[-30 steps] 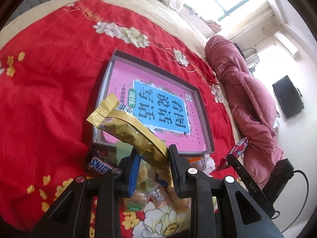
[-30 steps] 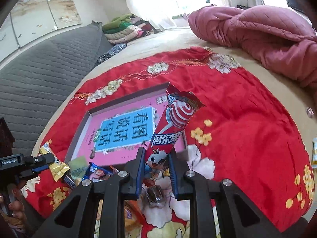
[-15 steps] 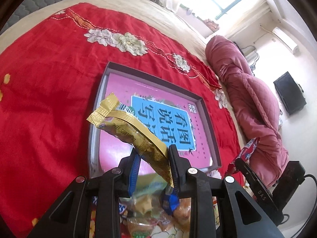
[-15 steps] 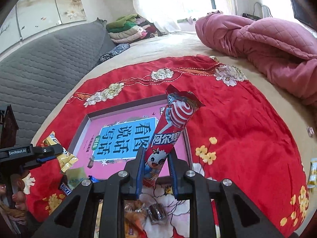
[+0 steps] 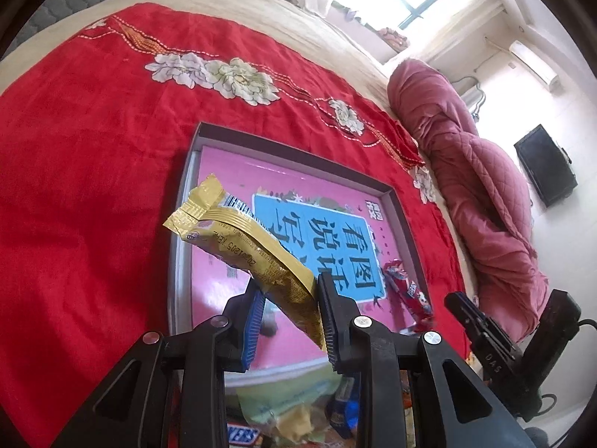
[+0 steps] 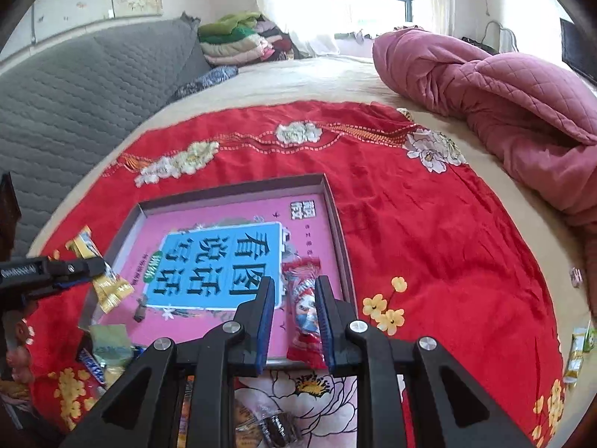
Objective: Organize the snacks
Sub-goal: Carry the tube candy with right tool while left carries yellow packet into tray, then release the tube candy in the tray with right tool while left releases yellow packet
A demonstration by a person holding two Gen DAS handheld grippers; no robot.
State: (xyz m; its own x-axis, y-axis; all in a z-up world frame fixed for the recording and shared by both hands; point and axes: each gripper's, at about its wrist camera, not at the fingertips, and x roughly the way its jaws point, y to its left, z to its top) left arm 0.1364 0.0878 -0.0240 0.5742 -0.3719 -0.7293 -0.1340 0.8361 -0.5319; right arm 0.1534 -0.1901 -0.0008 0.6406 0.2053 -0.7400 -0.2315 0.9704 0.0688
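The left gripper (image 5: pixel 287 298) clamps a gold foil snack packet (image 5: pixel 242 239), its print unreadable. The right gripper (image 6: pixel 294 306) pinches a red lollipop-print wrapper (image 6: pixel 304 298); below, a half-hidden bar reads "SNICKERS" (image 5: pixel 242 436).

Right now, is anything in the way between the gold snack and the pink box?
Nothing visible is. The gold snack, pinched in the left gripper, hangs over the pink box, whose floor below it looks bare. The red snack is near the box's other side.
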